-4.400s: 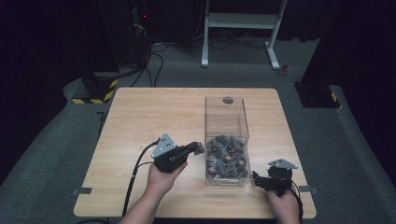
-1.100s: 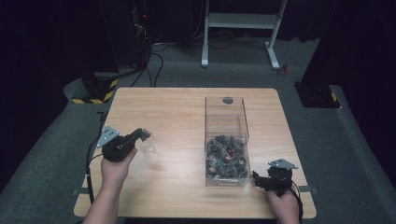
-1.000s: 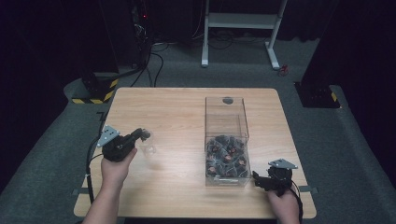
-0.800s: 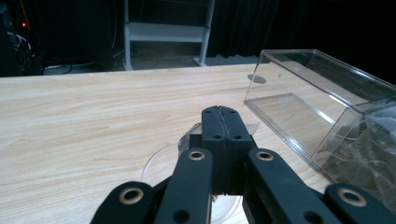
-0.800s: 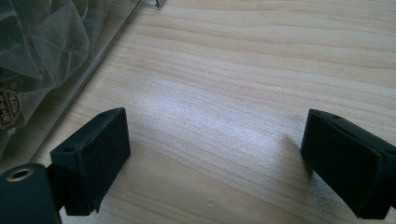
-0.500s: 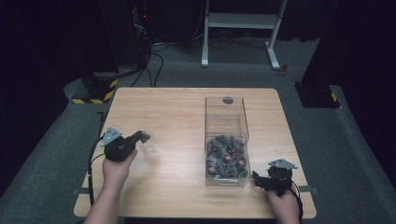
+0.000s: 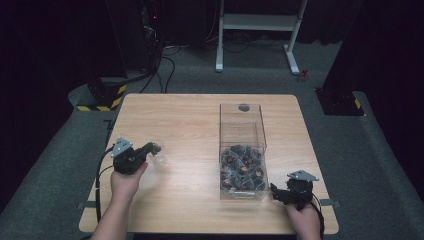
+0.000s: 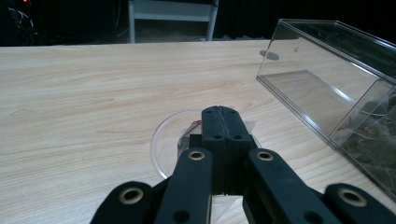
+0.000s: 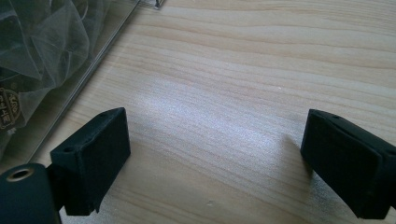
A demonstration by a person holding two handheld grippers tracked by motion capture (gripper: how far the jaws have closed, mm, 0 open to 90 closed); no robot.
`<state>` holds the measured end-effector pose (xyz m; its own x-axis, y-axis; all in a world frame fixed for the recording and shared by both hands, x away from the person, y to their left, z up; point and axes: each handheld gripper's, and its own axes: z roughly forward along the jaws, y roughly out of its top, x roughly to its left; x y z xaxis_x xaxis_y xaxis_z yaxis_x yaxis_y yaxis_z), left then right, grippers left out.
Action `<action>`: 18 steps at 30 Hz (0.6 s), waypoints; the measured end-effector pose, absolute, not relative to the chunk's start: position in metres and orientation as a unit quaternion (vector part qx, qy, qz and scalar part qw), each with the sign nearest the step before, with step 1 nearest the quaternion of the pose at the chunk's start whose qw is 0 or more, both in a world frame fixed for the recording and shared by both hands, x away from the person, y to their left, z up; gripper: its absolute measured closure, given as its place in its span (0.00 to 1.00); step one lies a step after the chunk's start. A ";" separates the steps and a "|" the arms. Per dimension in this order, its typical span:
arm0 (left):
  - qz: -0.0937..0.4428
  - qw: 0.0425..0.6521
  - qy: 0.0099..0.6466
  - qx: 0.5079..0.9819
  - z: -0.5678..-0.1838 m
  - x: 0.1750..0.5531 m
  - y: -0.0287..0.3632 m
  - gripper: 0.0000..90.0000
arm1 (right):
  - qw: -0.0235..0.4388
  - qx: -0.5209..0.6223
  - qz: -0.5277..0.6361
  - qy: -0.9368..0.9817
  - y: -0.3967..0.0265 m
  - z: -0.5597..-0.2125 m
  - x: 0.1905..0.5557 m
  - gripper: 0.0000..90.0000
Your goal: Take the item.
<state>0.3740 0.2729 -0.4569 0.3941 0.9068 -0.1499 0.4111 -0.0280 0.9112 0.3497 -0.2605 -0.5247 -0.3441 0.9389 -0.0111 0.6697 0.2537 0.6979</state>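
- Left gripper (image 8: 223, 122): jaws pressed together, pinching something clear. A thin round transparent piece, a lid or shallow dish (image 8: 168, 142), lies under and around the jaw tips. Whether the jaws hold its rim or a bit of clear wrapping, I cannot tell.
- In the high view the left gripper (image 7: 150, 148) sits over the left part of the tabletop (image 7: 185, 120), well apart from the box. Judgement: the clear piece is being set out on open wood, away from the box, to leave working room.
- Clear box (image 7: 242, 145): long, rectangular, rigid transparent plastic with sharp edges; far half empty, near half heaped with small dark wrapped items (image 7: 241, 167), crinkly film with reddish-brown showing through.
- Right gripper (image 9: 212, 154): jaws spread wide, nothing between them, low over bare wood just beside the box's near right corner. Judgement: parked, waiting.
- Tabletop: pale wood-grain laminate, smooth, slight sheen.
- Jaws: matte black blocks, bolted.
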 end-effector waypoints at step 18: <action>0.250 0.497 0.491 0.670 -0.450 0.374 0.269 0.73 | 0.220 0.529 0.306 0.760 -0.260 -0.525 0.350 0.09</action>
